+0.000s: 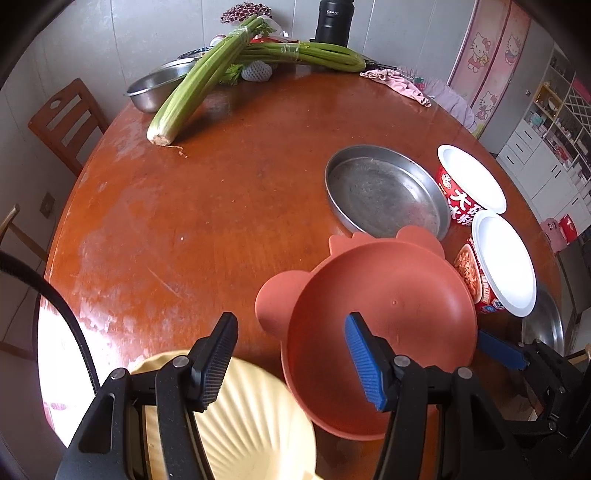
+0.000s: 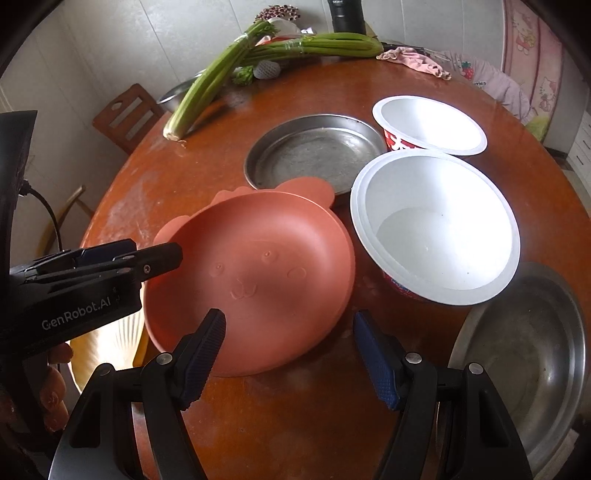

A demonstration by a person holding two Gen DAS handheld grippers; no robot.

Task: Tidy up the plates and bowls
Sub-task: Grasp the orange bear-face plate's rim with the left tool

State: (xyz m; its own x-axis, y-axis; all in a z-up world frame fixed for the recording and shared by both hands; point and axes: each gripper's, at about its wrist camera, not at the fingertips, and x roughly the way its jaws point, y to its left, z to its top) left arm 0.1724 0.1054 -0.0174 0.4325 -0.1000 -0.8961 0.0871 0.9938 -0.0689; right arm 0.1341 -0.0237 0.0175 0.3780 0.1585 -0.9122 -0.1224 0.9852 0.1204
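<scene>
A terracotta bear-shaped plate (image 1: 388, 325) (image 2: 258, 277) lies near the table's front edge. A pale yellow ribbed plate (image 1: 251, 424) (image 2: 110, 339) lies left of it, partly under it. My left gripper (image 1: 291, 358) is open above both, its blue finger over the bear plate; it shows in the right wrist view (image 2: 159, 258). My right gripper (image 2: 291, 354) is open and empty at the bear plate's near rim. A steel round pan (image 1: 384, 192) (image 2: 314, 151) sits behind. Two white-lined red paper bowls (image 2: 436, 225) (image 2: 428, 122) (image 1: 502, 258) stand to the right.
A steel basin (image 2: 524, 354) lies at the near right. Celery bunches (image 1: 207, 81) (image 2: 218, 74), a steel bowl (image 1: 155, 88), a black flask (image 1: 332, 22) and a pink cloth (image 1: 399, 81) lie at the far edge. A wooden chair (image 1: 62, 122) stands at the left.
</scene>
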